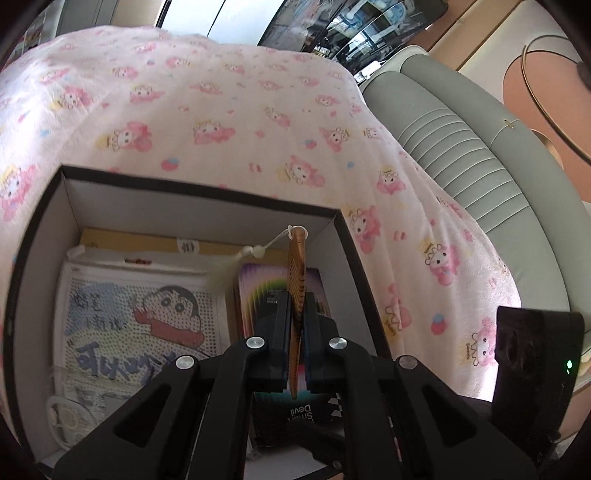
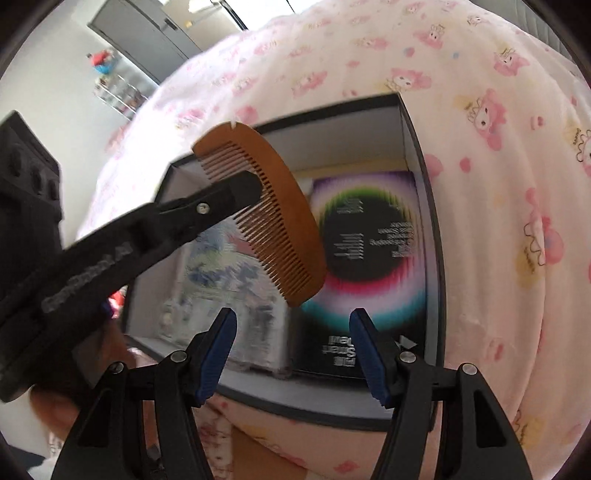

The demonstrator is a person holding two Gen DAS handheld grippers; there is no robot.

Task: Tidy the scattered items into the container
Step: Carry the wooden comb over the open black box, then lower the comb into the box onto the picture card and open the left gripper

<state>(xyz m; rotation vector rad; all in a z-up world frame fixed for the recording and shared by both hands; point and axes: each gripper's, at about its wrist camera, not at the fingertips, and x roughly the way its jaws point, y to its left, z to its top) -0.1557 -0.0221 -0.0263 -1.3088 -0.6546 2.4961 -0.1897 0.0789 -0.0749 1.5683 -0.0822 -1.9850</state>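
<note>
left gripper (image 1: 297, 317) pinches 1 wooden comb (image 1: 297, 280) w/ 1 tassel (image 1: 236, 264), held over 1 open box (image 1: 199, 201) on bedspread (image 1: 229, 110); right gripper (image 2: 293, 349) spread, holding nothing. box has 1 black carton (image 2: 373, 251), 1 cartoon pack (image 1: 140, 317).

Smooth wooden comb (image 2: 266, 206) – matt cardboard box (image 1: 207, 206), soft fleecy printed blanket (image 1: 229, 110).

A pink cartoon-print bedspread (image 1: 229, 110) covers the bed, beside a grey-green padded ribbed headboard (image 1: 458, 140); dark grey door (image 2: 147, 33) beyond.
</note>
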